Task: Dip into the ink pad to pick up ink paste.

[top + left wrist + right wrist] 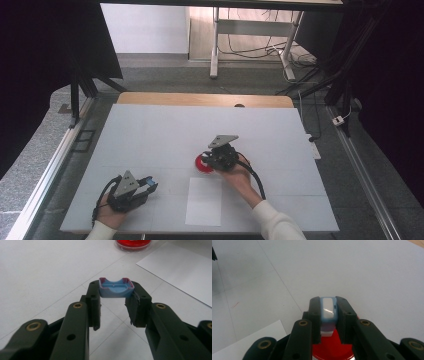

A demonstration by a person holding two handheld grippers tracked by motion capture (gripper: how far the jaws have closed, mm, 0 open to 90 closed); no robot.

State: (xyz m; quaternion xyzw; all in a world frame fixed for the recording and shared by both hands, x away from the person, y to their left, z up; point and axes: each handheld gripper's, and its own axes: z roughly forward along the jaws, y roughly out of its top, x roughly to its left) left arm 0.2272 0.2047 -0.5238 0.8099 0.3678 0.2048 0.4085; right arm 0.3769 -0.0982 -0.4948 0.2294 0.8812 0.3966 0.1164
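- While the person's left hand [107, 212] rested near the front left corner of the white table top [150, 135], the left gripper [151, 183] it carried lay low over the surface, pointing toward the right.
- Its two black jaws pinched a small light-blue plastic cap [116, 288] with reddish stains along its rim; the piece sat crosswise at the very tips, its hollow side facing up in the left gripper view.
- From above, that cap appeared as a blue spot at the gripper's front end, well apart from the other hand.
- Near the table's middle, the right hand [239, 176] held the right gripper [206, 159], topped by its grey three-cornered plate, just above a round red ink pad in a clear shallow case [202, 164].
- Seen along the right gripper's jaws, they were clamped on a narrow light-blue stamp body with a white face [328, 311], held upright between the pads.
- The stamp's lower end hung directly over the red pad; whether it touched the ink could not be told.
- A white rectangular sheet of paper [204, 201] lay flat just in front of the pad, between the two hands and nearer the person.
- A black cable [257, 180] trailed from the right gripper along the white sleeve.
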